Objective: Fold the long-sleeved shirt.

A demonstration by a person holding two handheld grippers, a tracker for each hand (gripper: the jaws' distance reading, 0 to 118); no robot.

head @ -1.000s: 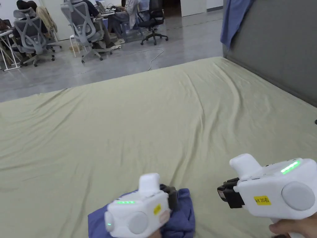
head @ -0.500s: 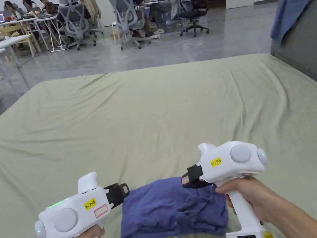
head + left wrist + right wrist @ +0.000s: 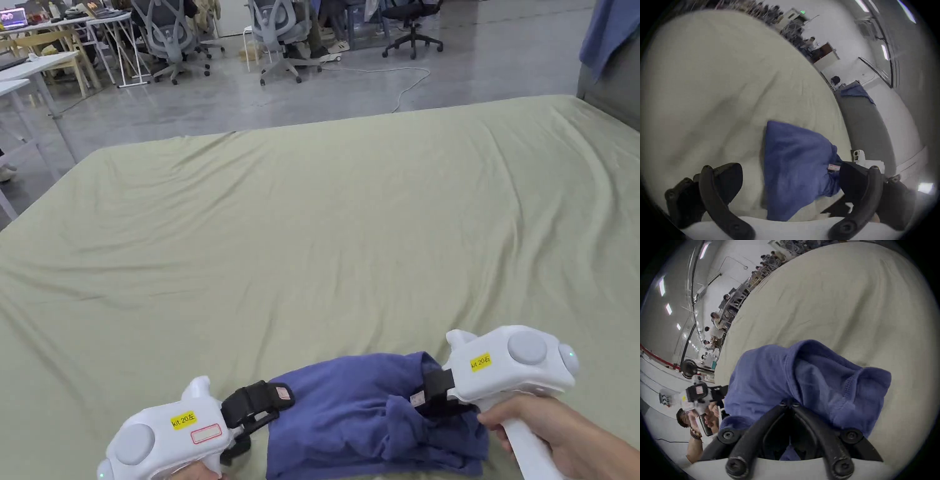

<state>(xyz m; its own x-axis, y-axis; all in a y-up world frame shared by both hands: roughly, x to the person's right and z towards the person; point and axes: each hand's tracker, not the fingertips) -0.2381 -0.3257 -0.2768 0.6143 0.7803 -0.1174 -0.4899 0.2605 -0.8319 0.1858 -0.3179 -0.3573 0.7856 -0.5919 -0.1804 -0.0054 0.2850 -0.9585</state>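
Two handheld grippers are seen at the near edge of a bed covered with a pale green sheet (image 3: 350, 206). Between them a blue long-sleeved shirt (image 3: 356, 412) is bunched into a compact, crumpled bundle on the sheet. The left gripper (image 3: 275, 400) is held just beside the left edge of the bundle; in the left gripper view its jaws are spread wide, with the shirt (image 3: 795, 165) seen between them farther off, and nothing is gripped. The right gripper (image 3: 428, 400) is pressed into the right side of the bundle. In the right gripper view its jaws are brought together to a point at the fabric (image 3: 802, 381), with the tips touching folds of cloth; cloth is draped around the tips, and a pinch on the shirt appears to be made. The right hand (image 3: 556, 425) is wrapped around that gripper's handle. Beyond the bed, office chairs (image 3: 278, 31) and a white cable (image 3: 400, 81) are seen on a grey floor.
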